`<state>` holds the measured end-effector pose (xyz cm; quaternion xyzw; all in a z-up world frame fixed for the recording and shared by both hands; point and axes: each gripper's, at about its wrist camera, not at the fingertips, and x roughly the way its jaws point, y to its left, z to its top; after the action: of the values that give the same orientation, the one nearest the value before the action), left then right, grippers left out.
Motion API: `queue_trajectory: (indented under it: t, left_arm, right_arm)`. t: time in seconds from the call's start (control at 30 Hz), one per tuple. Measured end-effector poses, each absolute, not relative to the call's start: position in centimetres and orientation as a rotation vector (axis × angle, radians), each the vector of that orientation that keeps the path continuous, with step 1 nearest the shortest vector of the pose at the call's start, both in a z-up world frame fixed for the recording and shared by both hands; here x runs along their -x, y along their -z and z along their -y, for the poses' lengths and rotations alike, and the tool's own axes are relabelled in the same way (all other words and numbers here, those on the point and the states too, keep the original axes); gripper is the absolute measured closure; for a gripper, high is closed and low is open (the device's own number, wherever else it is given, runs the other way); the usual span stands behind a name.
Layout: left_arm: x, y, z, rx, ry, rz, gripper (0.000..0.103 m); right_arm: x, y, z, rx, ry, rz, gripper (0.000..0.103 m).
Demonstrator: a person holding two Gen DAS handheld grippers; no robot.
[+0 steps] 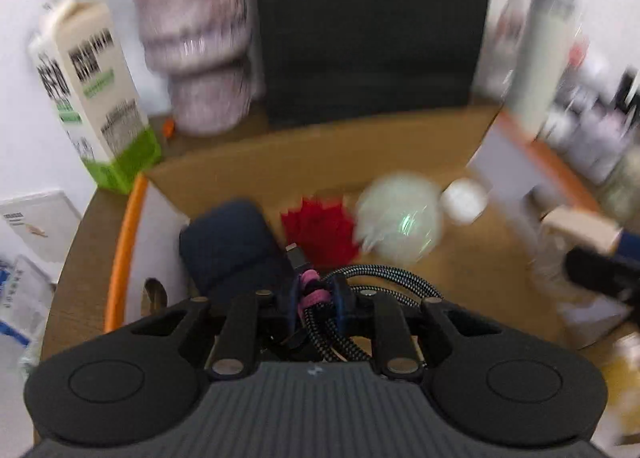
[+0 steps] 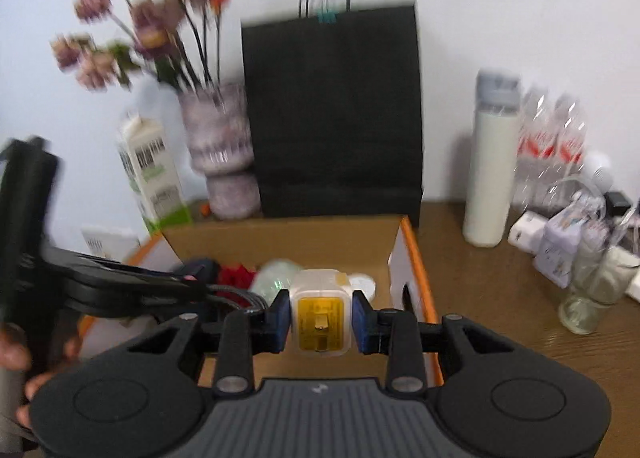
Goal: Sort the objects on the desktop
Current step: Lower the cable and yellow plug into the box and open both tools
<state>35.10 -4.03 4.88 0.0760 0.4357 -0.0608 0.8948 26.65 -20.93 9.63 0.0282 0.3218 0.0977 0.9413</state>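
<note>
Blue pads of the right tool (image 2: 321, 320) are clamped on a white charger plug (image 2: 321, 323), whose yellow label faces the camera; the print on that label is too small to be read. The plug is held above the near edge of an open cardboard box (image 2: 280, 236) with an orange rim, which stands on the brown wooden bench (image 2: 500, 322). The left tool (image 1: 319, 298) is closed on a coiled braided cable (image 1: 384, 280) bound with a pink strap, and it is held over the same box. Inside the box a dark blue pouch (image 1: 230, 242), something red (image 1: 316, 228), a pale round object (image 1: 400, 218) and a small white round case (image 1: 464, 200) can be seen, all blurred. Behind the box a black paper bag (image 2: 332, 118), a vase of dried flowers (image 2: 218, 138) and a white-and-green carton (image 1: 88, 94) are set; the carton carries dark lettering, but it cannot be read through the blur. To the right a tall white bottle (image 2: 490, 162) with a grey cap is placed on the bench.
</note>
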Motion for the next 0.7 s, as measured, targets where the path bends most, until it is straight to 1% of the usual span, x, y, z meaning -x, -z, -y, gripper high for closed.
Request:
queue_trajectory:
  t: [0.2,0.27,0.37,0.4,0.47,0.53,0.63,0.7]
  left_arm:
    - [-34.4,-5.2,3.3,-0.264,0.005,-0.88,0.082]
    - [-33.9,-5.1,2.8,-0.251,0.008,-0.878,0.077]
    - [-33.8,-5.3,2.1,-0.189,0.038,-0.869,0.064]
    - [-33.7,-5.5,2.0,-0.176,0.053,-0.868,0.058]
    - [-33.5,-6.0,1.8,-0.153,0.066,-0.861,0.057]
    - [-32.9,-6.8,1.5,-0.138,0.078,-0.838,0.053]
    - [-31.5,-8.7,0.8,-0.1,0.067,-0.797,0.045]
    - [-30.1,-9.8,0.5,-0.079,0.065,-0.768,0.041]
  right_arm:
    - [-30.7,-7.0,18.6,0.017,-0.265,-0.789,0.073]
    - [-31.8,-6.1,17.9,0.024,-0.252,-0.819,0.073]
    - [-33.2,-4.7,17.1,0.026,-0.234,-0.836,0.073]
    - [-33.5,-4.5,17.0,0.021,-0.247,-0.839,0.073]
    - [-34.1,-4.3,16.9,-0.011,-0.257,-0.874,0.072]
    - [-33.7,-5.1,17.6,-0.04,-0.274,-0.84,0.07]
    - [-31.7,-7.6,19.4,-0.085,-0.277,-0.755,0.057]
    - [-30.1,-9.0,20.3,-0.08,-0.26,-0.721,0.057]
